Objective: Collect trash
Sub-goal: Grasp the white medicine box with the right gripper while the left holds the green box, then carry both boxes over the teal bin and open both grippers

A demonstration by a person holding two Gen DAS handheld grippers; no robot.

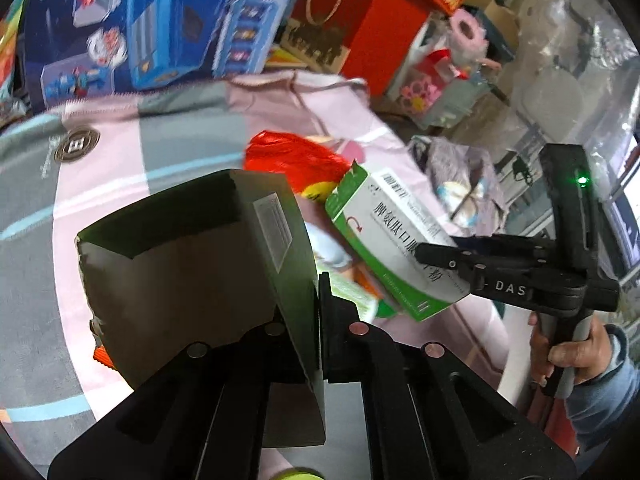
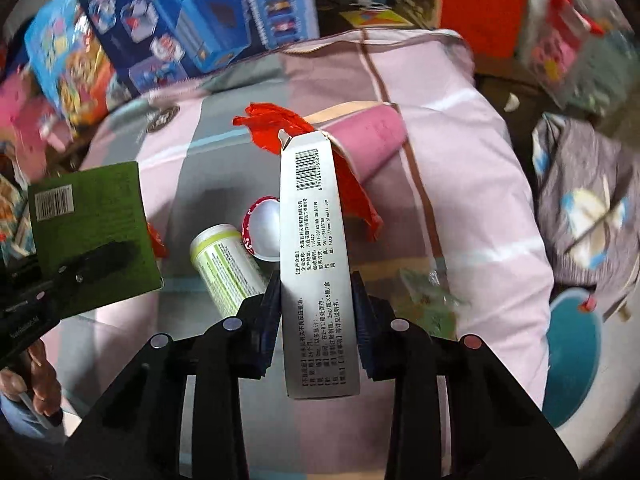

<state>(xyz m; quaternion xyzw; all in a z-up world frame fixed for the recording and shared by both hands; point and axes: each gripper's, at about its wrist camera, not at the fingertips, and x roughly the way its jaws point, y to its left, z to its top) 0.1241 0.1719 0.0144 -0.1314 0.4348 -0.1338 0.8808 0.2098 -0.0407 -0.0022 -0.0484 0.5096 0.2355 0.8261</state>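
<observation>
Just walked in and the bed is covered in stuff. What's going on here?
A person is clearing trash off the bed with two handheld grippers. The left gripper is clamped on the wall of an open dark green box; the right gripper grips a white-and-green medicine box. A small bottle, a red plastic bag and a pink tube lie on the bedding.

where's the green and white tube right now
In the right wrist view the green and white tube lies on the pink bedding, just left of the white box in the right gripper, beside a round lid.
</observation>
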